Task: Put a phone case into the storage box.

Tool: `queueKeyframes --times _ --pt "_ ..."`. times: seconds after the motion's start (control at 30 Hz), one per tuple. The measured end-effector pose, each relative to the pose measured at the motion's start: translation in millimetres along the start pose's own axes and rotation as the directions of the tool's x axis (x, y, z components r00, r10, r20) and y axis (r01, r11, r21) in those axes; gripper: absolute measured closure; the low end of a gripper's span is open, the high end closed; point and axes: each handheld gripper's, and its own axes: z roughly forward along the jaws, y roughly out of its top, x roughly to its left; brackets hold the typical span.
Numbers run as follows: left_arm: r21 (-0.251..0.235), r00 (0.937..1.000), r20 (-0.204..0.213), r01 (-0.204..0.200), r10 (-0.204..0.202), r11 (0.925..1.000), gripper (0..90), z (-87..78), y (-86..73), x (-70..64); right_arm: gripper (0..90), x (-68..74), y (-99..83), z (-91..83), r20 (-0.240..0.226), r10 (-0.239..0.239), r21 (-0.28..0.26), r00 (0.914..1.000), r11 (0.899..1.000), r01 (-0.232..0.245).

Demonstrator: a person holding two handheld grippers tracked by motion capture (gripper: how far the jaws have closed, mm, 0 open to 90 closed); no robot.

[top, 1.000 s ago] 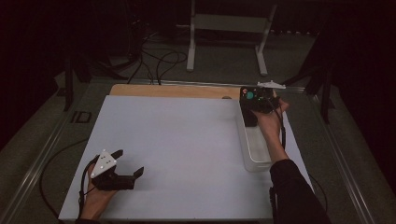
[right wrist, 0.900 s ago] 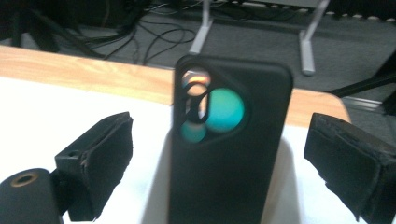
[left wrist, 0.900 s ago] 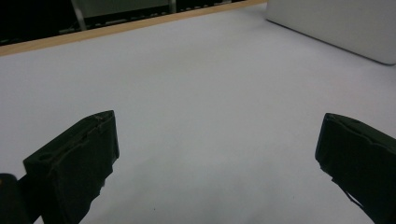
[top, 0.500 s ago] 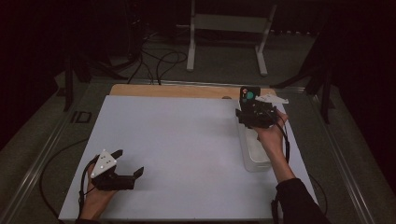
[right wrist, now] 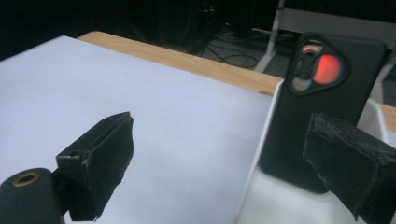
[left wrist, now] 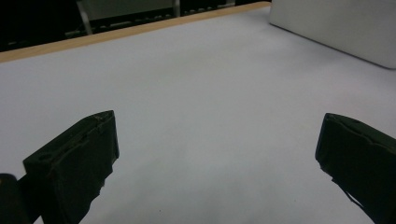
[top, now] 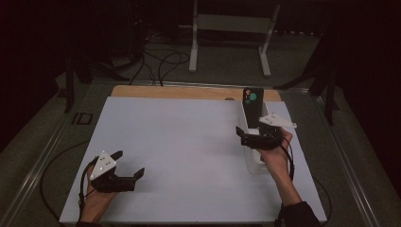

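Note:
A black phone (top: 253, 100) stands upright at the far end of a narrow white tray (top: 256, 165) on the right of the white table. Its camera side faces my right gripper (top: 241, 135), which hovers open over the tray's middle, a little nearer than the phone, with nothing between its fingers. In the right gripper view the phone (right wrist: 322, 102) stands just past the right fingertip, inside the tray's rim (right wrist: 259, 158), while my right gripper (right wrist: 223, 140) gapes wide. My left gripper (top: 128, 164) rests open near the table's front left corner. In its own view my left gripper (left wrist: 217, 135) frames bare table.
The white table top (top: 179, 142) has a wooden strip (top: 179, 92) along its far edge. A white stand (top: 231, 28) and cables (top: 161, 61) lie on the dark floor beyond. In the left gripper view the tray's wall (left wrist: 336, 28) shows far off.
My right gripper has drawn back toward the person and away from the phone, which stays upright in the tray. The left gripper has not moved.

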Motion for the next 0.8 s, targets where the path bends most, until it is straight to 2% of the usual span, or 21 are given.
queueKeyframes --times 0.17,0.2,0.33,0.5,0.8 --pt "-0.005 1.0000 0.001 -0.001 0.001 1.0000 0.2 -1.9 1.0 0.7 8.4 7.0 -8.6 -7.2 -0.025 0.002 -0.008 0.9997 1.000 -0.003" --pt "-0.007 1.0000 0.001 0.000 0.000 1.0000 0.2 -2.4 1.4 0.6 8.4 12.5 -14.4 -12.9 -0.028 -0.014 -0.036 0.9995 0.999 0.013" --pt "-0.012 1.0000 0.000 -0.001 0.001 0.9999 0.2 -3.7 2.6 0.1 8.4 19.8 -27.8 -21.8 -0.033 -0.043 -0.039 0.9986 0.998 0.041" --pt "-0.023 1.0000 -0.002 0.001 -0.001 0.9997 0.2 -5.5 3.8 0.5 8.4 21.2 -39.0 -31.4 -0.039 -0.053 -0.059 0.9978 0.997 0.051" --pt "-0.034 1.0000 0.000 0.001 -0.001 0.9994 0.2 -7.2 3.9 0.2 8.4 22.3 -59.2 -41.8 -0.067 -0.040 -0.091 0.9969 0.995 0.034"
